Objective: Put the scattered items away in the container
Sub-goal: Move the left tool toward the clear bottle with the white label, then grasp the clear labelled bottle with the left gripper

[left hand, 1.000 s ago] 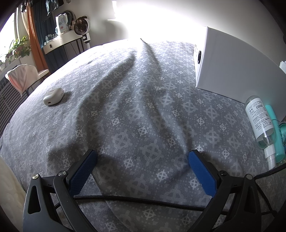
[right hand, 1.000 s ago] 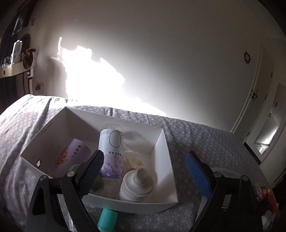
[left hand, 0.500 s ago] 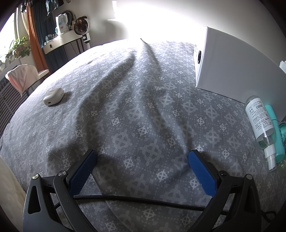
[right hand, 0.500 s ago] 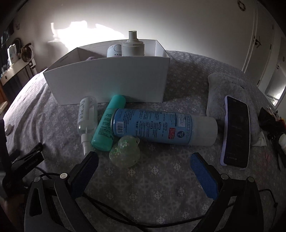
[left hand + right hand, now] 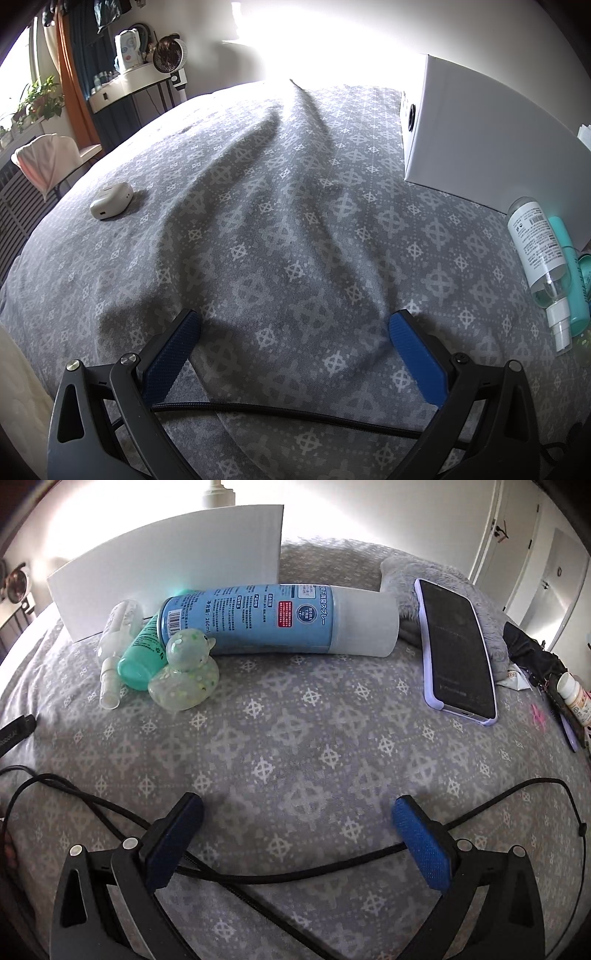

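Note:
A white box [image 5: 173,565] stands on the grey patterned bed; it also shows in the left wrist view [image 5: 480,147]. In front of it lie a blue spray can [image 5: 280,618], a teal tube [image 5: 142,653], a clear spray bottle [image 5: 116,646] and a translucent duck [image 5: 186,672]. My right gripper [image 5: 297,808] is open and empty, low over the bed, well short of them. My left gripper [image 5: 293,321] is open and empty over bare bedding, with the clear bottle [image 5: 535,243] and the teal tube [image 5: 570,266] to its right.
A phone [image 5: 456,646] lies on a grey plush cloth [image 5: 424,572] at the right. A small white case [image 5: 110,201] lies on the bed at far left. Black cables [image 5: 258,871] cross the bedding near my grippers. Small clutter [image 5: 572,698] sits at the right edge.
My right gripper has dropped from above the box to low over the bed in front of the scattered items. My left gripper has not moved.

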Motion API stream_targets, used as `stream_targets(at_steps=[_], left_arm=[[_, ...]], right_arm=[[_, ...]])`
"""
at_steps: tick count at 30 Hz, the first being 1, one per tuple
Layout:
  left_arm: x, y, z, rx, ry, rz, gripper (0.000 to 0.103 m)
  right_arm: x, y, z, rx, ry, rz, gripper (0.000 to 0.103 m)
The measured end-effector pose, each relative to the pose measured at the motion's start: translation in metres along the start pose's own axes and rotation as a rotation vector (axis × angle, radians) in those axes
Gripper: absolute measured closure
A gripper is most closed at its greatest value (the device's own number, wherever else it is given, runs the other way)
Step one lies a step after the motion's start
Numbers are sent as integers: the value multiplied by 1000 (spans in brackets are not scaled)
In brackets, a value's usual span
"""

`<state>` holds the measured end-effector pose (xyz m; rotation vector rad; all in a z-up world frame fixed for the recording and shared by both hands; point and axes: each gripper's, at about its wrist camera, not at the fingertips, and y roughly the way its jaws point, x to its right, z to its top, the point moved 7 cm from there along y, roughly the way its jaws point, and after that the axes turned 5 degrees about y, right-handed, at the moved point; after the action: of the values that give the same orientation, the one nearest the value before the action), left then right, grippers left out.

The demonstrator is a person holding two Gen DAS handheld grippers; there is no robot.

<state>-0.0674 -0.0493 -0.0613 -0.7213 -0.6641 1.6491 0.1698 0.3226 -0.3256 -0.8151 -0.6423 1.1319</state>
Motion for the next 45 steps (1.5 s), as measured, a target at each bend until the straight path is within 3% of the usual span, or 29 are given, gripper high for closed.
stream_targets(at_steps=[9, 12, 15, 18, 21, 24, 27, 33, 36, 38, 40, 45], left_arm=[[-2, -4, 2, -20, -7, -16, 0], [-1, -12, 7, -40, -9, -80, 0], [5, -50, 25, 92, -33, -187, 0], [37, -84, 44, 189, 71, -278, 0], [84, -82, 53, 136, 168, -331, 0], [116, -75, 60, 105, 131, -388, 0], [140, -51, 62, -5, 113, -384, 1], [160, -16, 39, -162, 88, -319, 20], [163, -13, 40, -131, 133, -276, 21], [166, -10, 40, -119, 180, -267, 31], [165, -11, 38, -99, 221, -262, 63], [147, -22, 30, -86, 217, -312, 63]], right_arm=[[-4, 2, 1, 0, -1, 1, 0], [-4, 3, 1, 0, 0, 1, 0], [-4, 3, 1, 0, 1, 4, 0], [-4, 3, 1, -1, 1, 6, 0], [-5, 1, 0, 0, 1, 6, 0], [-4, 1, 0, 0, 0, 6, 0], [-5, 1, 0, 0, 1, 8, 0], [-6, 1, 0, 0, 2, 11, 0], [-7, 1, 0, 0, 2, 11, 0], [-7, 1, 0, 0, 2, 11, 0], [-7, 1, 0, 0, 2, 10, 0], [-8, 1, 0, 0, 1, 9, 0]])
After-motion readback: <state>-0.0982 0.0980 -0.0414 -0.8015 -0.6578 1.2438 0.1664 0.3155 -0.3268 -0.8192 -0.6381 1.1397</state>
